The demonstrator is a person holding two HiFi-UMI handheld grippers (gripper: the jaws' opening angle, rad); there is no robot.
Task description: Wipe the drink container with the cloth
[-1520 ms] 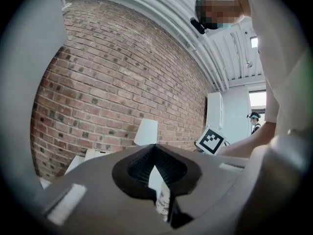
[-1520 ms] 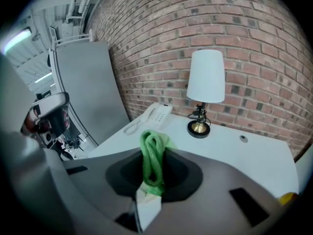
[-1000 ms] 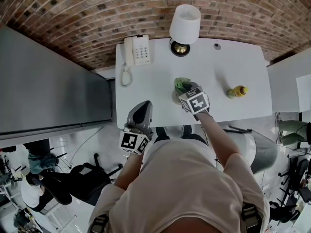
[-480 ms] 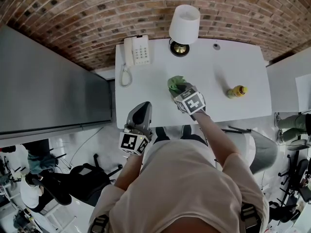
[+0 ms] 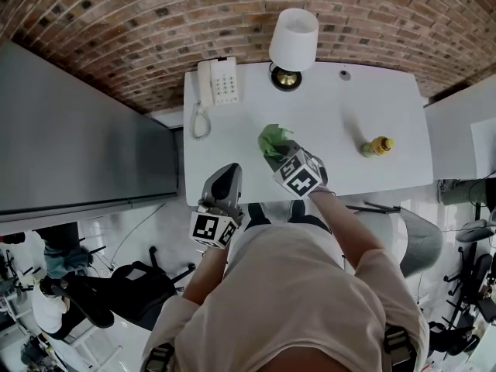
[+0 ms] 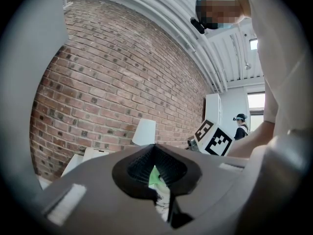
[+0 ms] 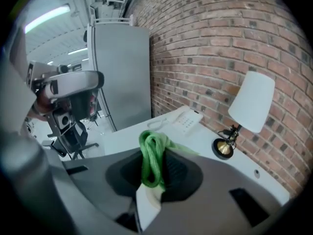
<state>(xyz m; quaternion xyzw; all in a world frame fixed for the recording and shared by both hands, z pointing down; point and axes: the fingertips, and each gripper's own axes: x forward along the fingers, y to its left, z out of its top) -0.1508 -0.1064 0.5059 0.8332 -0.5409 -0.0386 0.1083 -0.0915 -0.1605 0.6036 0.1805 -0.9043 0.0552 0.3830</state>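
A small yellow drink bottle [image 5: 377,146] stands near the right end of the white table [image 5: 341,107]. My right gripper [image 5: 273,147] hovers over the table's middle, well left of the bottle, shut on a bunched green cloth [image 5: 269,136]. In the right gripper view that cloth [image 7: 152,155] sticks up from between the jaws of the right gripper [image 7: 152,173]. My left gripper [image 5: 226,178] rests at the table's front left edge; its jaws stand together with nothing in them. The left gripper view looks over the left gripper [image 6: 156,173] toward the right gripper's marker cube [image 6: 214,138]. Neither gripper view shows the bottle.
A white-shaded lamp [image 5: 294,37] and a white desk phone [image 5: 219,80] sit along the back edge by the brick wall. A small grey disc [image 5: 346,74] lies at the back right. A tall grey cabinet [image 5: 77,130] stands left of the table. Office chairs stand on the floor.
My right gripper has carried the green cloth leftward across the table, farther from the yellow bottle. The left gripper has stayed put.
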